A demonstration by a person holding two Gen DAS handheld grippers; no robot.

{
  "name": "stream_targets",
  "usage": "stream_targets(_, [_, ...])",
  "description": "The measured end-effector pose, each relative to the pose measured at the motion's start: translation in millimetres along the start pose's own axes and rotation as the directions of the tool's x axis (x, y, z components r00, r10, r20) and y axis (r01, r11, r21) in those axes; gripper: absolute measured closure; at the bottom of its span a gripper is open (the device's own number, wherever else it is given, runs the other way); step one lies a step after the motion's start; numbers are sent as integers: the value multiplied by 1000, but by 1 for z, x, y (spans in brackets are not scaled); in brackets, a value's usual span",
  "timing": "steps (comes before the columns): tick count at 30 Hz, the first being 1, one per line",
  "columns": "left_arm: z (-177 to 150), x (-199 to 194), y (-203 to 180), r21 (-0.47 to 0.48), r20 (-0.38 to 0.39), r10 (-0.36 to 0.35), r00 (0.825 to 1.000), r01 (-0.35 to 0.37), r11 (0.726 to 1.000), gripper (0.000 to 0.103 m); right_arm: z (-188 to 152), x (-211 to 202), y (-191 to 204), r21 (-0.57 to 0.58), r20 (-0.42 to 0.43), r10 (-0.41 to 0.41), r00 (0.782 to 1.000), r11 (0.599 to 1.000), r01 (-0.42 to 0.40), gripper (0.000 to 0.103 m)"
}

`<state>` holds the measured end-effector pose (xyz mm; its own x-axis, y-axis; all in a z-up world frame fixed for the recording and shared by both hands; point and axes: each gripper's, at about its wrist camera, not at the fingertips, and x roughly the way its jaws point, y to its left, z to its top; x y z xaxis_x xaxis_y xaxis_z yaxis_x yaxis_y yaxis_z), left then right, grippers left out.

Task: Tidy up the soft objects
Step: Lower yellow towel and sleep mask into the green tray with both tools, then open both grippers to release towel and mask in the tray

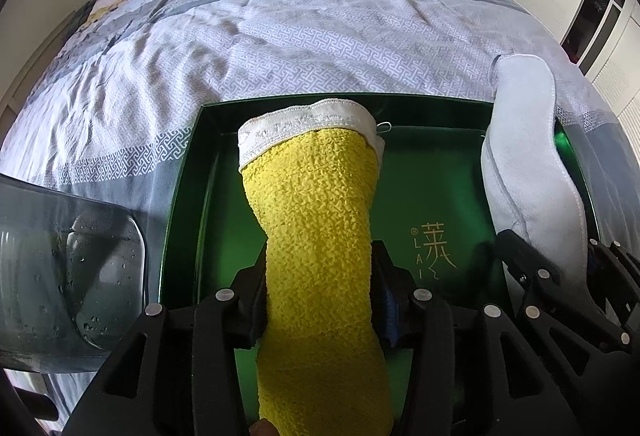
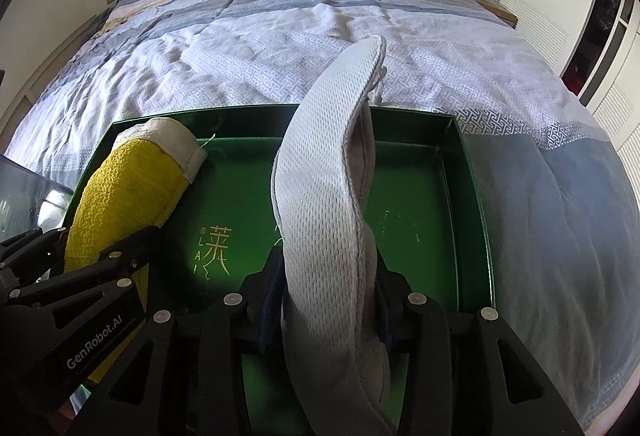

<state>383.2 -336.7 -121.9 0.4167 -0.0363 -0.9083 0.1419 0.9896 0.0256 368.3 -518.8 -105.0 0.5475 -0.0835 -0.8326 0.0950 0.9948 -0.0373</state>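
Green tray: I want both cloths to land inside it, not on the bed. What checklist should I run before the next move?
1. Yellow towel lies over the green tray: ok.
2. Grey cloth wholly over the tray: cannot tell; its tip shows past the far rim.
3. Left gripper has the towel between its fingers: ok; pressing or not: cannot tell.
4. Right gripper has the grey cloth between its fingers: ok; pressing or not: cannot tell.
5. Bare tray floor between the cloths: ok.
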Motion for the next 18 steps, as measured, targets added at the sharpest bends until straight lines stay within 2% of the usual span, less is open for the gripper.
stream_targets(2, [-1,0,-1,5,3,2,1000,-2,1000,58,0,0,1,-5,1,0,1000,1000,0,56])
stream_targets(9, [-1,0,2,-3,9,5,1000,-5,1000,56,0,-4,-1,-2,14,-15,1000,1000,15,30])
stream_targets(10, [-1,0,3,-5,9,5,1000,-5,1000,53,0,-5,-3,2,15,-19,1000,1000,19,26])
stream_targets(11, [-1,0,4,-6,11,9,1000,-9,1000,49,0,-6,-4,4,15,-19,1000,1000,19,25])
stream_targets(15, [0,-1,7,-17,14,0,1000,0,1000,46,0,-9,-7,19,21,-23,1000,1000,23,18])
stream_targets(18, [0,-2,8,-18,17,-2,1000,2,1000,44,0,-11,-8,19,26,-23,999,1000,22,17])
